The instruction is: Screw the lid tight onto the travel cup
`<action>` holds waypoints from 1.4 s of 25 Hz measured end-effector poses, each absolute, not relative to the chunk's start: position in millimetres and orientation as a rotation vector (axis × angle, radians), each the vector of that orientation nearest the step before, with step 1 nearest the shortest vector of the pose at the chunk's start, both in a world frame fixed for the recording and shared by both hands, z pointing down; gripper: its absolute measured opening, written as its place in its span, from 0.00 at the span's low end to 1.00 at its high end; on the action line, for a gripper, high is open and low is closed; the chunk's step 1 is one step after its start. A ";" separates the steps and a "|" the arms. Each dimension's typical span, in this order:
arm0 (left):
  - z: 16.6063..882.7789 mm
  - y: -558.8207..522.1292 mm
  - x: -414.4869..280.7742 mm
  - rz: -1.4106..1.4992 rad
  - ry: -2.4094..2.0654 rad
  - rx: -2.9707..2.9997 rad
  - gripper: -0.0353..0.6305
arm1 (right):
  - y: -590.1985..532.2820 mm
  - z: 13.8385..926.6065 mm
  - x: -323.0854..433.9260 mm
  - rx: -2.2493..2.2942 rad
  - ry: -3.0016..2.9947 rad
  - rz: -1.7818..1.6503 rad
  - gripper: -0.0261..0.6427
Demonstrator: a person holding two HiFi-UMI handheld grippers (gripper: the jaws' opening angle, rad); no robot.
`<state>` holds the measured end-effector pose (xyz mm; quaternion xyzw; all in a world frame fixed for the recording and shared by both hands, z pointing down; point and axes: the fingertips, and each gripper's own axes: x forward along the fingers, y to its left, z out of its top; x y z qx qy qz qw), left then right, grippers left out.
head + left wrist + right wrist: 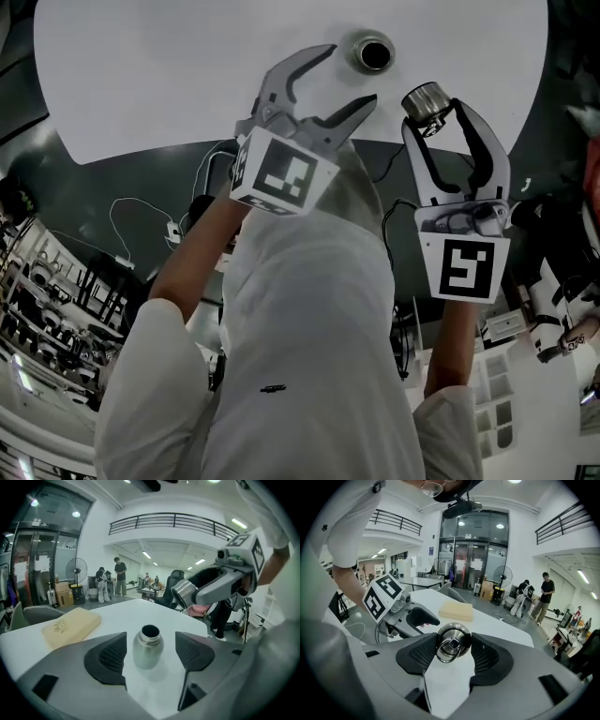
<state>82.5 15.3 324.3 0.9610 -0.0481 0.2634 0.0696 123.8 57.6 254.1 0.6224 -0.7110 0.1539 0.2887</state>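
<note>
White round table, open hall: one brushed-steel travel cup, upright and open-mouthed, stands between the wide-spread jaws of the left gripper, pads clear of it. Right gripper clamps the round steel lid with ring handle by its rim. Cup likely rigid, smooth and slippery; best taken mid-body.

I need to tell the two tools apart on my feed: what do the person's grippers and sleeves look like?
Both the left gripper and the right gripper have light grey curved fingers with dark ribbed pads. Each carries a white cube with black square markers. The person wears white short sleeves.
</note>
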 end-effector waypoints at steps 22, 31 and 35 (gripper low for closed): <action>403.7 9.0 145.4 0.666 0.240 3.134 0.56 | 10.9 332.3 128.9 1.055 -1.823 0.350 0.37; 396.0 8.9 157.3 0.516 0.236 3.158 0.57 | 10.6 333.9 127.8 0.758 -1.768 0.194 0.37; 393.6 12.5 153.9 0.502 0.250 3.154 0.57 | 11.5 336.8 122.4 0.622 -1.742 0.126 0.37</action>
